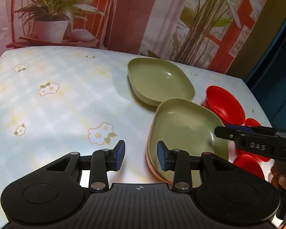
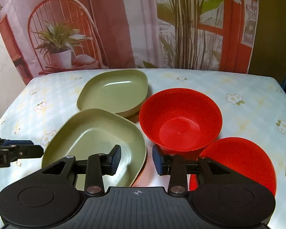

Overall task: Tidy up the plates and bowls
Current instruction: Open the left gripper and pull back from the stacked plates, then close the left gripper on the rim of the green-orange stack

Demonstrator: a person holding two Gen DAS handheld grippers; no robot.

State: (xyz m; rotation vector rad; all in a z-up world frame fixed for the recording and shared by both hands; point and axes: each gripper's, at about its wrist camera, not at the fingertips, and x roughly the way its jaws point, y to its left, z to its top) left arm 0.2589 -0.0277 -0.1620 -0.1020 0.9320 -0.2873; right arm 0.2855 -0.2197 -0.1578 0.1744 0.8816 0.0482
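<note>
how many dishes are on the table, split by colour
Green rounded-square plastic plates: 2, the far one and the near one
Pink plate: 1, only its rim showing beneath the near green plate
Red round plastic bowls: 2, the far one and the near one
Total: 5 dishes showing on the floral tablecloth

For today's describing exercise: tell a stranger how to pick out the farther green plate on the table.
Start at the flowered tablecloth. Two green plates lie left of the red bowls; take the far green plate, nearest the curtain backdrop. Unlike the near green plate, no gripper hovers over it.
</note>
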